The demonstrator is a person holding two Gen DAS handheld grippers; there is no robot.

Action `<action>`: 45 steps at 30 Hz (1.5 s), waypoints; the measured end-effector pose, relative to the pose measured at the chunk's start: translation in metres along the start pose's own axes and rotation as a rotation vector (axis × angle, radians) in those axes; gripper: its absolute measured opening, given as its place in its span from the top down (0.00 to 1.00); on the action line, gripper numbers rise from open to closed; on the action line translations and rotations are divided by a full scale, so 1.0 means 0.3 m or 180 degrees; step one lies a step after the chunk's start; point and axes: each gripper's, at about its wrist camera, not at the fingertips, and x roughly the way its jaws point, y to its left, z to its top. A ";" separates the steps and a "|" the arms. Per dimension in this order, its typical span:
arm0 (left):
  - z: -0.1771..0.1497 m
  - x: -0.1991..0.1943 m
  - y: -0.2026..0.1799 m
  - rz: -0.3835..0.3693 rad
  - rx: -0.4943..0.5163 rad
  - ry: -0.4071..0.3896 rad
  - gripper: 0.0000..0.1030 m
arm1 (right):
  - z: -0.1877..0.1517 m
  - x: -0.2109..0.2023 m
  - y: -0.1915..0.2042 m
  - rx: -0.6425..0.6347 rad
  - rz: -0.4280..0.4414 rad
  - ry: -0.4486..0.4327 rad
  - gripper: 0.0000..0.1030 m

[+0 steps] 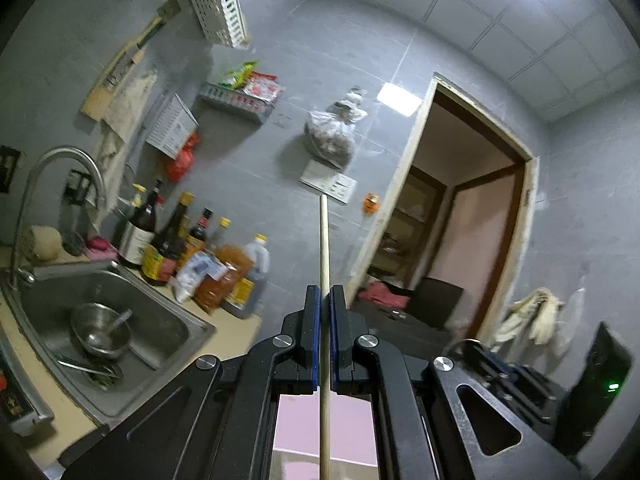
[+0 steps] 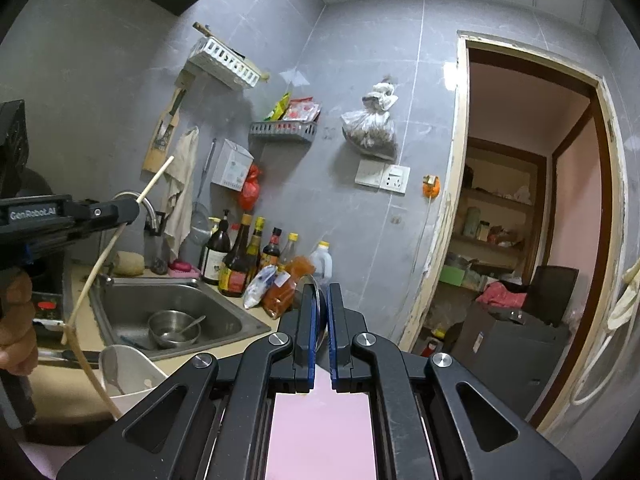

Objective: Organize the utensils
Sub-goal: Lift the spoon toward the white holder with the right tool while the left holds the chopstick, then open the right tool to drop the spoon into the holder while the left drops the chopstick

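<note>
Chopstick held up high
Left gripper [image 1: 324, 300] jaws pinch the chopstick [image 1: 323, 240], pointing twelve o'clock; right gripper [image 2: 320, 300] jaws pinch something thin. A loose pinch could drop the chopstick.

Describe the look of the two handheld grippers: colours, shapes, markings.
The left gripper and the right gripper are both matte black, with angular link arms, slotted cutouts and round silver pivot bolts. Their flat black fingers carry blue pads on the inner faces. White "GenRobot.AI" lettering marks the left one's side in the right wrist view.
</note>
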 end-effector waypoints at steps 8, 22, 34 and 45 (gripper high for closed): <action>-0.130 0.081 0.048 0.0365 0.0174 -0.0055 0.98 | -0.056 0.035 0.065 -0.0204 -0.0081 0.0083 0.97; -0.261 0.099 0.042 0.0331 0.0276 0.0414 0.98 | -0.131 0.054 0.122 0.0035 -0.0123 0.0391 0.97; -0.307 0.098 0.070 0.0029 0.0120 0.1224 0.97 | -0.167 0.042 0.130 0.0509 0.0298 0.0590 0.90; -0.272 0.022 0.048 -0.0096 0.0013 0.1274 0.78 | -0.165 -0.001 0.089 0.0928 0.0591 0.0657 0.81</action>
